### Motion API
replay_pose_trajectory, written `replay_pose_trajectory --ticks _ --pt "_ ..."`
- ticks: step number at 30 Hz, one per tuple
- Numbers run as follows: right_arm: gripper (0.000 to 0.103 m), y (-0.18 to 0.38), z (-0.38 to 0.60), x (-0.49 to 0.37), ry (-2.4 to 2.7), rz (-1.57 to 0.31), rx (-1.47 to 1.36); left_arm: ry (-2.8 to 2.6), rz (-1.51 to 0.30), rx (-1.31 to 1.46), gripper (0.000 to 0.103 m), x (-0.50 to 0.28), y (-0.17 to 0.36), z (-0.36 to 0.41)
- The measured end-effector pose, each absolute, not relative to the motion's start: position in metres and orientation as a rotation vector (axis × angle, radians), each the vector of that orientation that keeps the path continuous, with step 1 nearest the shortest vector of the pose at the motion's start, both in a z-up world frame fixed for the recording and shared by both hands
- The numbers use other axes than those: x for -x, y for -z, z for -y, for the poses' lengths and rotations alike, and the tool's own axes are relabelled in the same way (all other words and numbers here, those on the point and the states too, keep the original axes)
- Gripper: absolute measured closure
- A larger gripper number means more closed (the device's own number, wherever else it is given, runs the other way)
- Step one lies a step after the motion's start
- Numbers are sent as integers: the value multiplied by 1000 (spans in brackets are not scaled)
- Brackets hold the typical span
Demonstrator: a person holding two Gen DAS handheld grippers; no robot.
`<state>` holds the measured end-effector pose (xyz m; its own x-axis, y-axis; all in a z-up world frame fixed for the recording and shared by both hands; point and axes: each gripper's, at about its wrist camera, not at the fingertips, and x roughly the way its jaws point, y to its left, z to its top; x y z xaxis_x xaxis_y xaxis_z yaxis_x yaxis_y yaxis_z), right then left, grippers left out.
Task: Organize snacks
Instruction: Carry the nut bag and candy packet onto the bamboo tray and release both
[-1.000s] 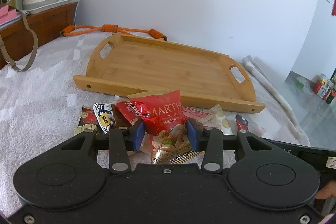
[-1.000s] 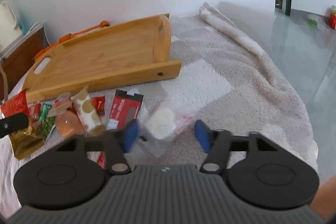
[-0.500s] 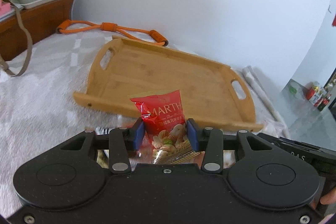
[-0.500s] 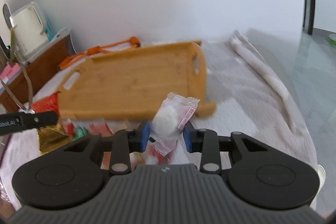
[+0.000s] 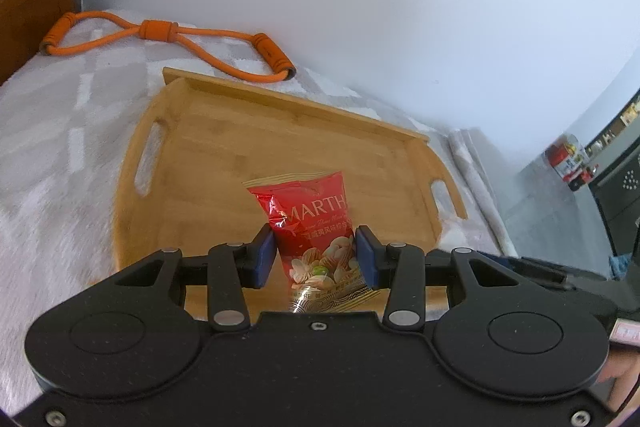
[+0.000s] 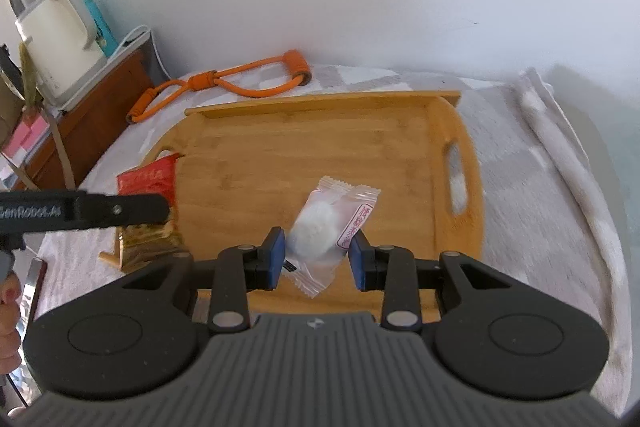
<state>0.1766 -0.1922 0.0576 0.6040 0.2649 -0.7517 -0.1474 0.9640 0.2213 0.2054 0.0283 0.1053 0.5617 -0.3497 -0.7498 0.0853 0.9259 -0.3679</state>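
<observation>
On the grey fluffy blanket (image 5: 60, 155), the flat wooden tray (image 5: 208, 163) was seen bare. A red nut packet (image 5: 316, 227) was squeezed by the left gripper (image 5: 316, 255) and a clear-wrapped white sweet (image 6: 320, 231) by the right gripper (image 6: 316, 259), both above it. Nothing was put down yet.

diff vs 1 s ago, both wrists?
The right hand-held gripper closed on the white wrapped sweet, which lay on the blanket between open jaws, and lifted it over the wooden tray. The left hand-held gripper carried its red nut packet from the snack pile to above the tray. Unchanged: left grip; tray bare.
</observation>
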Motion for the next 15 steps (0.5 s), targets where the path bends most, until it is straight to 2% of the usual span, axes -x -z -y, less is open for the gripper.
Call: replay_pose_trajectory --ticks 15 --pt "65 -22 162 -218 -220 -971 -26 247 -1030 284 63 -269 -44 -21"
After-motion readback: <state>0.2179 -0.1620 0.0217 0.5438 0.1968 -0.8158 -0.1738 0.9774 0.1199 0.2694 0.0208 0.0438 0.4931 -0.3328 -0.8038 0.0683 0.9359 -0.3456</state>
